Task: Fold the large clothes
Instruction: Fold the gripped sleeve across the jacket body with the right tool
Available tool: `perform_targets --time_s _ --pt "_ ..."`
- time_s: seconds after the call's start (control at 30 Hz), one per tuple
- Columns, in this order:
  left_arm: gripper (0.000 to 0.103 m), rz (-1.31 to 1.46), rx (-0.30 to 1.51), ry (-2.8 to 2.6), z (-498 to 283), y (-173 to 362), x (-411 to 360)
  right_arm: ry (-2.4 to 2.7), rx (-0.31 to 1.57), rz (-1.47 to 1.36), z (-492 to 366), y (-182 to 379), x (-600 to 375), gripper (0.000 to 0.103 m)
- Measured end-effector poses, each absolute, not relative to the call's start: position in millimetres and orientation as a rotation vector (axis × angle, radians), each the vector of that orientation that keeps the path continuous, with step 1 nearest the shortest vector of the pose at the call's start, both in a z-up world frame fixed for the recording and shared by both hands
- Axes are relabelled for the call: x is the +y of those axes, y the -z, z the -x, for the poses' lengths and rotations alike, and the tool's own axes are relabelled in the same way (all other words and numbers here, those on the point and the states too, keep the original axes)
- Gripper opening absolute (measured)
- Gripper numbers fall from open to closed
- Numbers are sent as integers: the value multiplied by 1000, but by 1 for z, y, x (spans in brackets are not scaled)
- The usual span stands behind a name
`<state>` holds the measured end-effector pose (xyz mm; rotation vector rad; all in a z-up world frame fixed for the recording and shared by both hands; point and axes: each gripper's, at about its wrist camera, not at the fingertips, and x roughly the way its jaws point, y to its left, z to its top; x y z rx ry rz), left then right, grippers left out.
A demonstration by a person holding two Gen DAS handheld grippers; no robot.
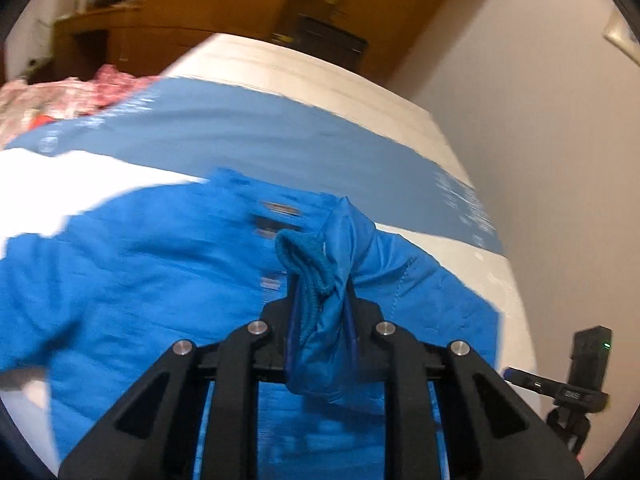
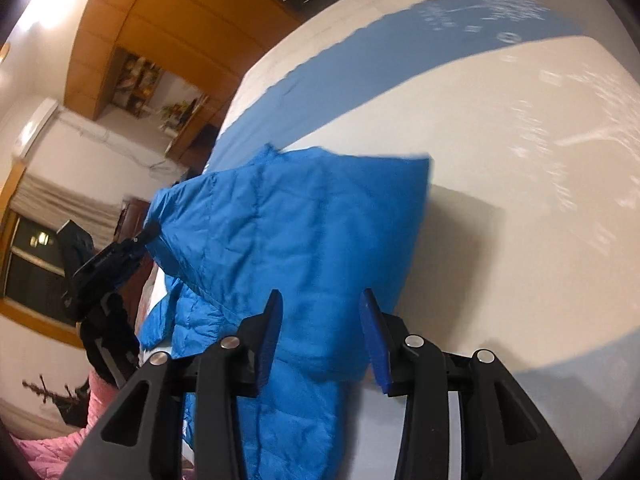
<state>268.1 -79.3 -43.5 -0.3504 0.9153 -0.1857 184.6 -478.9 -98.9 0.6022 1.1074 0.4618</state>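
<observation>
A bright blue quilted jacket (image 1: 152,280) lies spread across a bed (image 1: 320,72) whose white cover carries a broad dull-blue band (image 1: 260,136); the band runs just beyond the jacket's far edge. The left gripper (image 1: 320,300) is clamped on a bunched fold of the jacket with a ribbed knit edge, the cloth squeezed up between the two narrow-set fingers and lifted off the rest of the garment. The right gripper (image 2: 320,320) hovers over the jacket's near part with its blue-padded fingers (image 2: 272,332) standing apart — the fabric seen between them lies beneath, not pinched. No container is in either view. The left wrist view alone shows a heap of pink-and-white patterned cloth (image 1: 72,100) on the bed past the jacket's left side, dark labels near the jacket's collar, and a black tripod-mounted device (image 1: 580,376) with a green light off the bed to the jacket's right. The right wrist view alone shows the other gripper from outside at the jacket's left edge, a dark window (image 2: 36,264) with a gathered blind beyond it, a wall air conditioner (image 2: 36,128), pink fabric (image 2: 48,448) below the jacket's left — and a wide bare stretch of white cover to its right. Wooden cupboards (image 2: 132,40) stand behind the bed in both views.
</observation>
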Motion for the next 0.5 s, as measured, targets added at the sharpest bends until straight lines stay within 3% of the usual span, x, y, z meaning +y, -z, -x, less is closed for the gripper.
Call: perform_targets --time_s 0.23,0.4,0.5 --pt "17 349 974 -28 -265 67 -2 -563 1170 -548 -216 113 -418 41" --pt "18 349 1107 -98 -270 121 28 -514 1265 -501 -232 141 -394 41" --pt "24 345 1152 -108 -271 151 39 -500 1318 -530 -235 164 -390 39"
